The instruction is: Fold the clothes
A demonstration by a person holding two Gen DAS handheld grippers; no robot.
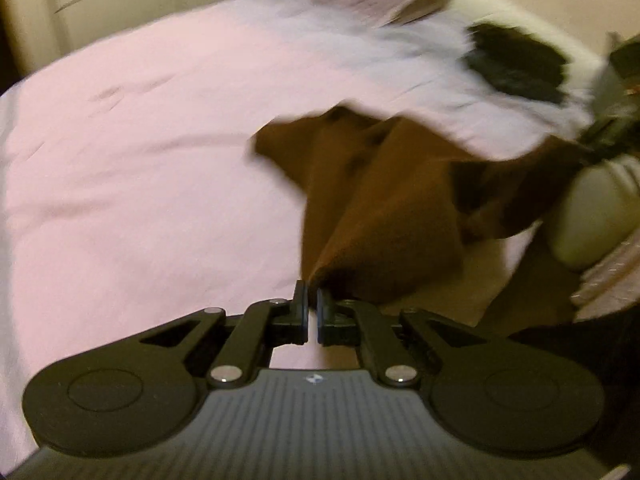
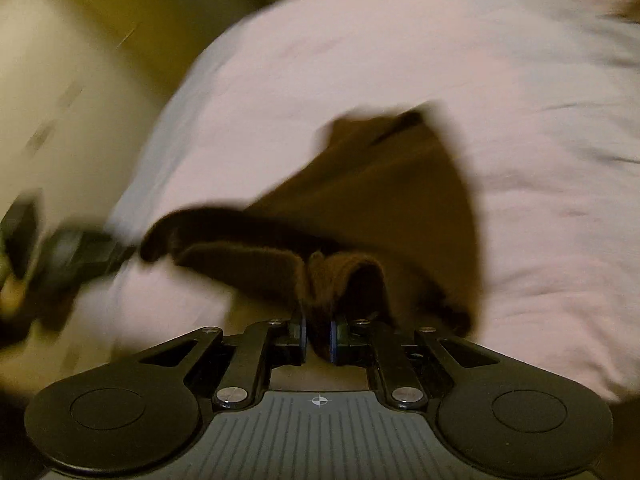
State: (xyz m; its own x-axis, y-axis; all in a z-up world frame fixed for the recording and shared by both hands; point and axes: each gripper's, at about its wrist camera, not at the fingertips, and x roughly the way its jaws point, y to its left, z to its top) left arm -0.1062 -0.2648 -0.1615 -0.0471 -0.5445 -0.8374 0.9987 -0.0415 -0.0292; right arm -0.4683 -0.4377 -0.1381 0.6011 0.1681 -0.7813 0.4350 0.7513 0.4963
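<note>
While both frames are blurred, my left gripper (image 1: pixel 312 300) pinches a corner of the brown garment (image 1: pixel 384 208), and my right gripper (image 2: pixel 319 334) clamps a bunched edge. It hangs over the pink sheet (image 1: pixel 132 152)'s near edge.

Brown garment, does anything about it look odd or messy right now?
The brown garment hangs bunched and twisted between the left gripper and right gripper, not flat on the pink sheet. Both views are motion-blurred, so finer detail is unclear.
</note>
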